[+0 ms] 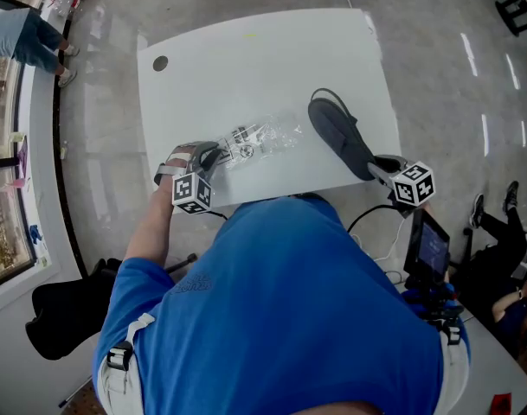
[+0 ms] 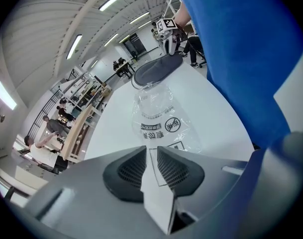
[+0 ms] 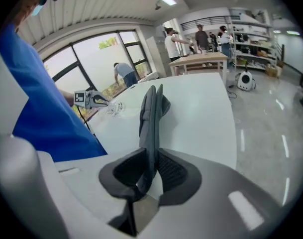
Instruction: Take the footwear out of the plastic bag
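1. The right claw (image 3: 151, 158) is clamping the slipper (image 3: 152, 111) by its sole edge, over the bench (image 1: 246, 67), clear of the plastic bag (image 2: 158, 118)
2. The left claw (image 2: 150, 156) is pinching the plastic bag at its rim
3. The slipper is looking light and floppy

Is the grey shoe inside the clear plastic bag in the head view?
No, the grey shoe is fully outside the clear plastic bag, beside it over the table, with the right gripper clamped on one end.

The bag (image 1: 261, 137) I hold is clear, crinkled, glossy plastic; the slipper (image 1: 339, 135) is matt dark grey, rubbery-looking. The tabletop (image 1: 246, 67) is smooth white, the floor (image 1: 436, 59) glossy.
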The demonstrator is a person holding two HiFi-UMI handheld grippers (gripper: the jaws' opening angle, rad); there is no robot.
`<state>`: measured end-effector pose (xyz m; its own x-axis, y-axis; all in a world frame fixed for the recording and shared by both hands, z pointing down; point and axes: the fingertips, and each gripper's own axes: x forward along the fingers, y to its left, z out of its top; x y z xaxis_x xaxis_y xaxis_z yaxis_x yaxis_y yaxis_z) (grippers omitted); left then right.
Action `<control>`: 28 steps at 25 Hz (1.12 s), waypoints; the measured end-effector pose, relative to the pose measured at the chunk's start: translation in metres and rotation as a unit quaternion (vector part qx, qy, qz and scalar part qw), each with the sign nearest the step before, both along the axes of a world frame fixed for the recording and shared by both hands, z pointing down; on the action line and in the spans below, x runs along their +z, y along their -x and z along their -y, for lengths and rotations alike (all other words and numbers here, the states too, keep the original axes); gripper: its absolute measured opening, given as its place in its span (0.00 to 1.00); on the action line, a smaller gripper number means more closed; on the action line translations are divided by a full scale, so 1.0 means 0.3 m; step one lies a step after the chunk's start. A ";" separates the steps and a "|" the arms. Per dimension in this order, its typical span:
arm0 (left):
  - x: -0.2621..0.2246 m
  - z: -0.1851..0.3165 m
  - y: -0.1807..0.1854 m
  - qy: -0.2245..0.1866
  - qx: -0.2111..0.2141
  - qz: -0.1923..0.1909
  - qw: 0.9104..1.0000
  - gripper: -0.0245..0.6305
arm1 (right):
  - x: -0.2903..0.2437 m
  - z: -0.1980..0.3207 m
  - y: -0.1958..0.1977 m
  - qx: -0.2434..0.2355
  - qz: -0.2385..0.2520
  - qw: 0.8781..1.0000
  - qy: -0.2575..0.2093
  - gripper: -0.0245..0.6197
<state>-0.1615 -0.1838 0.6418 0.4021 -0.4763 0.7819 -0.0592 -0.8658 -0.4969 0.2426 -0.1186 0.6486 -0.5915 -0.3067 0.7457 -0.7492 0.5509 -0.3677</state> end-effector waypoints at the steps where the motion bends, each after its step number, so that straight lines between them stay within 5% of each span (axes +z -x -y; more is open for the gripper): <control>1: 0.004 0.006 -0.003 0.003 -0.005 -0.003 1.000 0.17 | 0.009 -0.002 -0.007 0.021 0.013 1.000 0.012 0.16; 11: -0.046 0.063 -0.032 0.024 -0.047 -0.070 0.996 0.38 | 0.065 -0.012 0.018 0.149 0.107 0.980 0.083 0.17; 21: -0.222 0.157 -0.046 -0.012 -0.117 -0.180 0.977 0.42 | 0.106 0.021 0.012 0.210 0.084 0.970 0.093 0.20; 28: -0.299 0.169 -0.117 -0.016 -0.125 -0.238 0.963 0.42 | 0.119 0.043 0.003 0.241 0.047 0.966 0.084 0.30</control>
